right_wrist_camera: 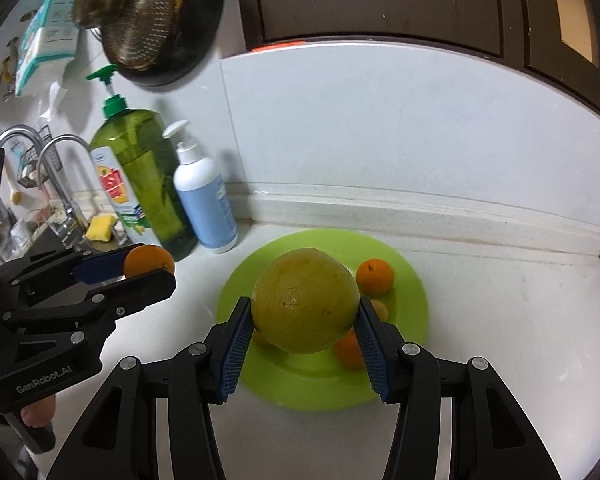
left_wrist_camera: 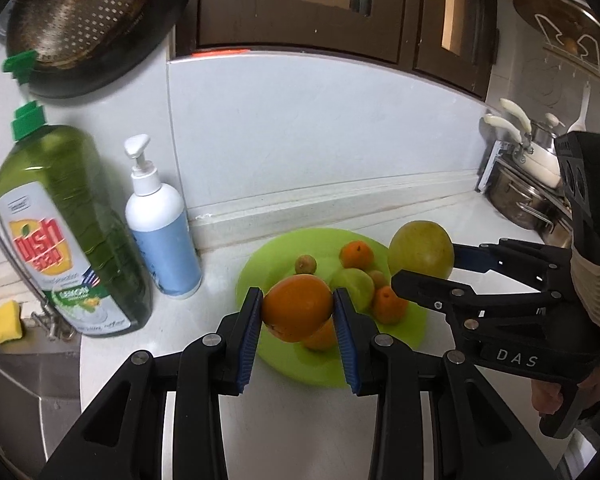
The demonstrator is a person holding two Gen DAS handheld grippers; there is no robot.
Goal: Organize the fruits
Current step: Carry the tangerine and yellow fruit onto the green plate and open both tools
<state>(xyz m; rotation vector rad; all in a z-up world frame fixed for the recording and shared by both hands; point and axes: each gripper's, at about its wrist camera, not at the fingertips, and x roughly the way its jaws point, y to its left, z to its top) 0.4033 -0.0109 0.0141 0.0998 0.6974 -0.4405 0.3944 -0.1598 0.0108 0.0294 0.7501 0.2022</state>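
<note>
Left wrist view, stock on my white counter (left_wrist_camera: pixel 228 420): one green plate (left_wrist_camera: pixel 412 320) bearing small fruits; one dish soap bottle (left_wrist_camera: pixel 60 232); one yellow-green citrus (right_wrist_camera: pixel 305 300), pinched in my right gripper (right_wrist_camera: pixel 305 346) above the plate; one orange (left_wrist_camera: pixel 297 307), clamped in my left gripper (left_wrist_camera: pixel 298 336) over the plate's near edge.

1. Green dish soap bottle (left_wrist_camera: pixel 66 236) upright on white counter (right_wrist_camera: pixel 500 320), left side.
2. White pump bottle (left_wrist_camera: pixel 162 224) just beside it, blue label.
3. Yellow sponge (right_wrist_camera: pixel 100 228) by chrome faucet (right_wrist_camera: pixel 56 168).
4. Metal colander (left_wrist_camera: pixel 88 12) inside a dark pan, hanging on wall.
5. Steel pots (left_wrist_camera: pixel 520 196) far right.
</note>
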